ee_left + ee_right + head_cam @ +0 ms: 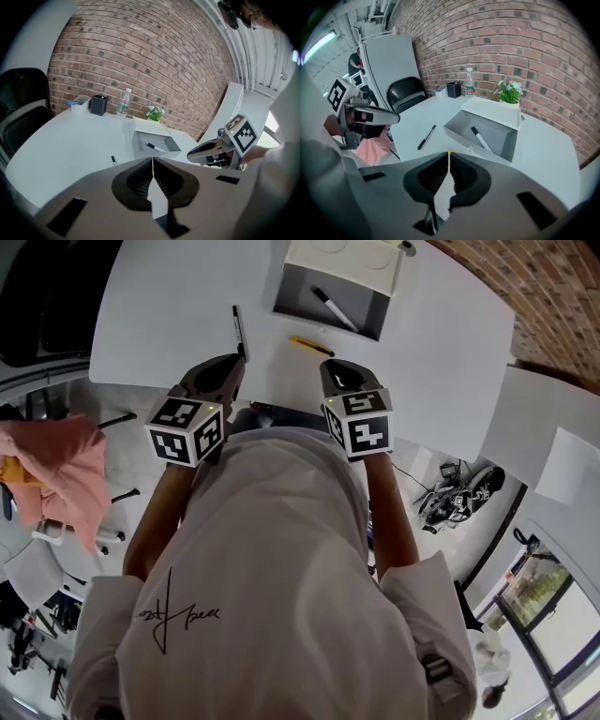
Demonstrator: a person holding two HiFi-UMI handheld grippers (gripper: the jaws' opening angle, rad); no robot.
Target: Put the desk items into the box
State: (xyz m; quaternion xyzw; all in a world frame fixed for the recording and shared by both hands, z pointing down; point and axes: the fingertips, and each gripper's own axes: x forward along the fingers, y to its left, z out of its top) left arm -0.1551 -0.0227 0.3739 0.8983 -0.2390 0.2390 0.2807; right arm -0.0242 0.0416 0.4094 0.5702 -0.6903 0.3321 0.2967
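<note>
Left gripper (236, 360) and right gripper (329, 367), jaws together and empty, hang over the table's (178, 324) near edge. The far box (282, 292) holds a marker (335, 309); a black pen (238, 329) and a yellow pen (311, 345) lie outside it.

Left gripper (237, 362) and right gripper (329, 367) hover level, jaws together, seemingly empty

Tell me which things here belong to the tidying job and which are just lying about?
Part of the job: the grey box, the marker already inside it, the black pen and the yellow item on the table.

Just lying about: the water bottle, the small plant, the black cup, the pink cloth.
</note>
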